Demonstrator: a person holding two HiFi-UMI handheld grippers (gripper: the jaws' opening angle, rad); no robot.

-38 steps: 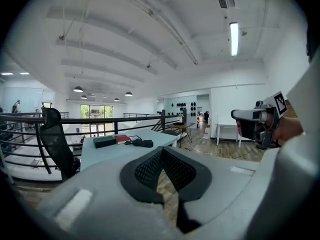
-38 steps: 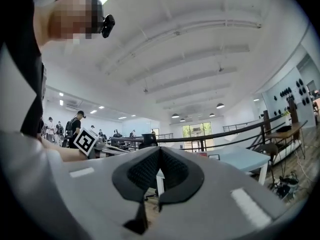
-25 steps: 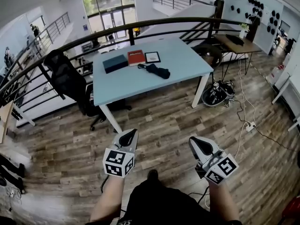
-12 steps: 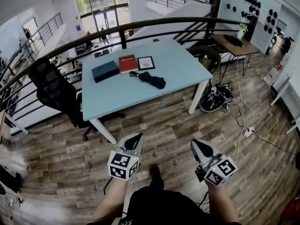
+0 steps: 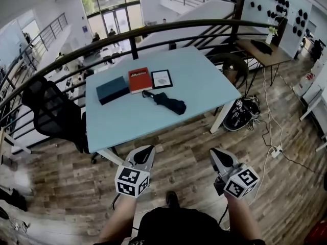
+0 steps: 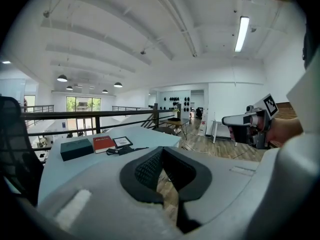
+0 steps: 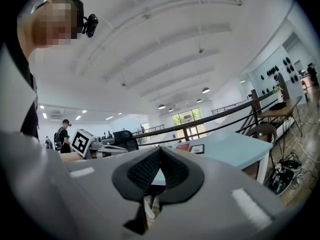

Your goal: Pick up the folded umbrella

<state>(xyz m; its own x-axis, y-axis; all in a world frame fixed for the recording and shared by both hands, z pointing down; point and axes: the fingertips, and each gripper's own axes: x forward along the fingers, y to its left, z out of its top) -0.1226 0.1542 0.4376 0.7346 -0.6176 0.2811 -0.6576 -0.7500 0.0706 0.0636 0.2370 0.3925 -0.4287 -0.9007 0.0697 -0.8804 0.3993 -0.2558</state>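
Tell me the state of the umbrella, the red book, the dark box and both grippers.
folded umbrella: folded up, lying on the table, untouched.
red book: closed, flat on the table.
dark box: closed, flat on the table.
left gripper: fingers together, empty, short of the table.
right gripper: fingers together, empty, short of the table.

Person in a dark top (image 5: 173,227), arms bare below the elbow (no sleeve edge in sight), with one dark shoe (image 5: 172,198) showing. The left gripper (image 5: 145,153) and right gripper (image 5: 218,155) have pale grey shells, with black ribbed pads (image 6: 146,170) lining the jaws. Each carries a white cube (image 5: 131,181) printed with black square markers. A small black camera (image 7: 90,25) sits at the head.
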